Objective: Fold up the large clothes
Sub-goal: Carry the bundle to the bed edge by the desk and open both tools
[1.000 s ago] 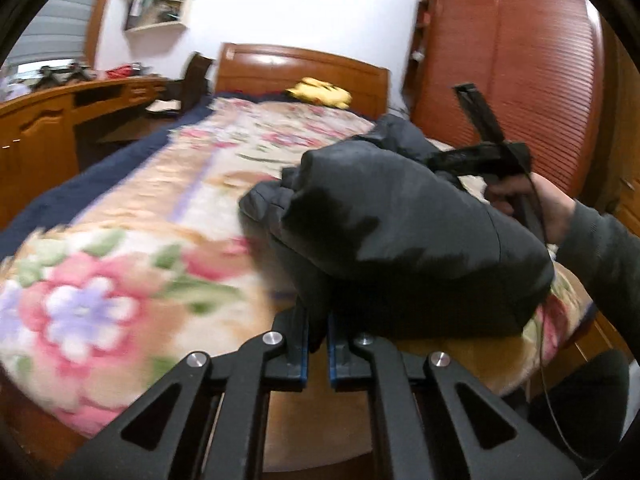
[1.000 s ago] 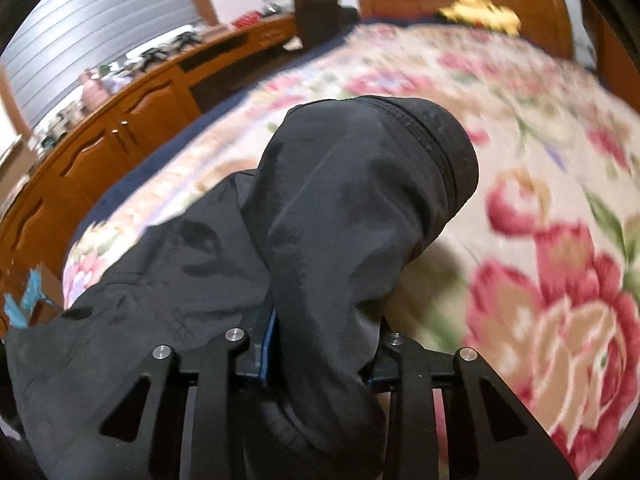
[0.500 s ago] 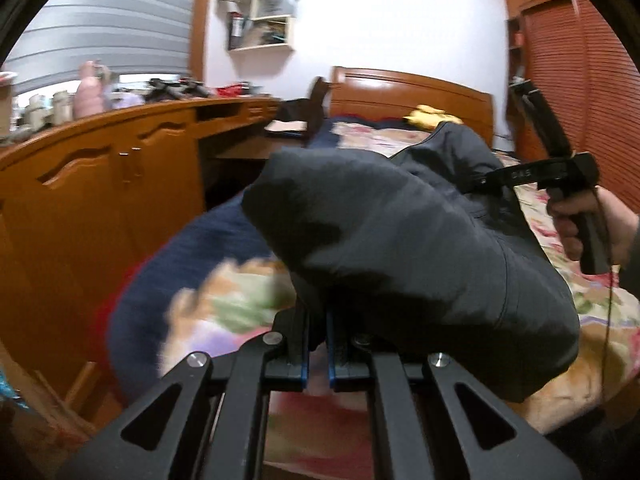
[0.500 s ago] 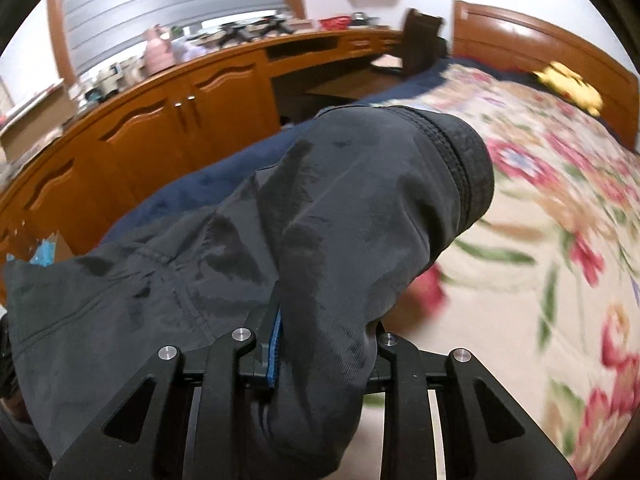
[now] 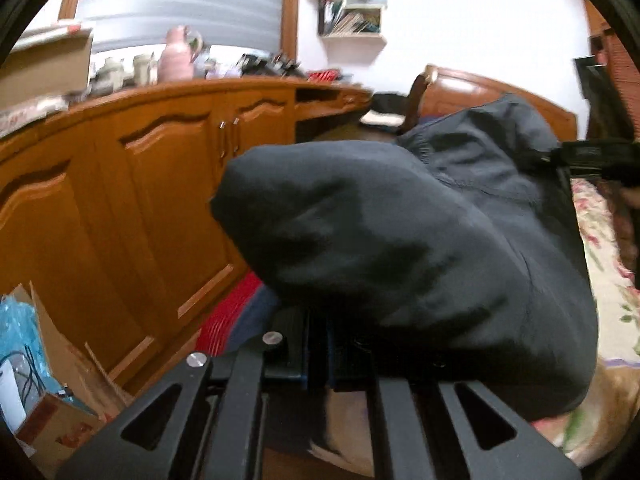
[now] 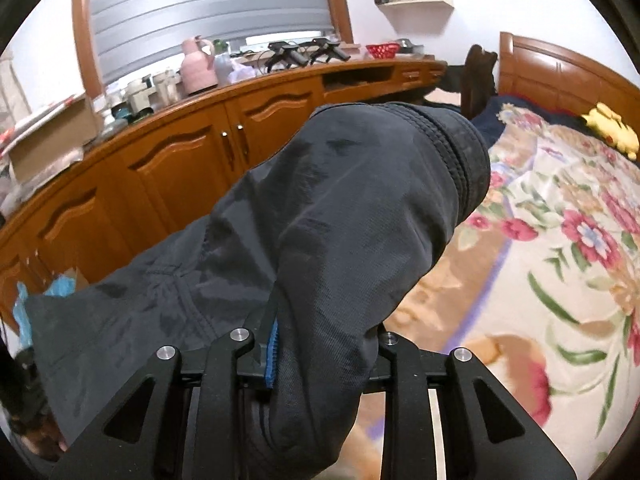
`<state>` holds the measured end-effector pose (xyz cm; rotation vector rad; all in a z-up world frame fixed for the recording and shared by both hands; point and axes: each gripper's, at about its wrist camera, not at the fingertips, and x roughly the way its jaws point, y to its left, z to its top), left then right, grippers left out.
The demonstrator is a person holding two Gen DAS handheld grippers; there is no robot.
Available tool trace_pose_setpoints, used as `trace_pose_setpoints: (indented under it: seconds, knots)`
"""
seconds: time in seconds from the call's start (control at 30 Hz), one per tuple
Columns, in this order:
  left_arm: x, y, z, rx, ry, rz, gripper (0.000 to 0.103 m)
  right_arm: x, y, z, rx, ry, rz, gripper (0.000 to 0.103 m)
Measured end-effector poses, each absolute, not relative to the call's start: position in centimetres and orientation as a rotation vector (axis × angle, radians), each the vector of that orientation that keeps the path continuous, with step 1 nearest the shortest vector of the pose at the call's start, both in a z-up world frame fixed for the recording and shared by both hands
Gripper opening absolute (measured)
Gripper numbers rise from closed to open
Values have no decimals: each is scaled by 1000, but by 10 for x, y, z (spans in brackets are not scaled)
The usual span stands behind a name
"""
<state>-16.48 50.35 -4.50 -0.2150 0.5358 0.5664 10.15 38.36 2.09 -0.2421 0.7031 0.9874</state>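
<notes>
The bed (image 6: 568, 264) with its floral cover fills the right of the right wrist view, headboard at the far end, and its near-left corner lies just under the raised cloth. Along its left edge runs a long wooden cabinet (image 5: 132, 200), crowded on top, with only a narrow aisle between it and the mattress; cardboard and blue plastic clutter the floor at the aisle's near end. The open room is therefore over the bed, toward its middle and right edge.

The dark garment (image 6: 320, 240) hangs in the air above that near-left corner, carried at two points so it stays spread rather than bunched, probably to be swung out and laid flat on the cover. A thick stitched hem curls over the top in the right wrist view.

The left gripper (image 5: 320, 344) has its jaws pressed together on a fold of the garment's lower edge. The right gripper (image 6: 324, 344) pinches a thicker bundle, so its fingers stand further apart around the cloth. Swinging left risks brushing the cabinet doors; rightward there is free bed
</notes>
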Motion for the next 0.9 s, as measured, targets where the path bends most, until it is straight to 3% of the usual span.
trace_pose_setpoints:
  seconds: [0.2, 0.5, 0.7, 0.9]
  knots:
    - [-166, 506, -65, -215, 548, 590, 5, 90, 369, -5, -431, 653, 911, 61]
    - [-192, 486, -49, -223, 540, 598, 12, 56, 302, -15, -416, 606, 929, 61]
    - [-205, 460, -17, -228, 470, 536, 33, 40, 274, -14, -383, 618, 941, 61]
    - [-200, 430, 20, -159, 397, 512, 34, 15, 254, 0, -364, 584, 966, 61]
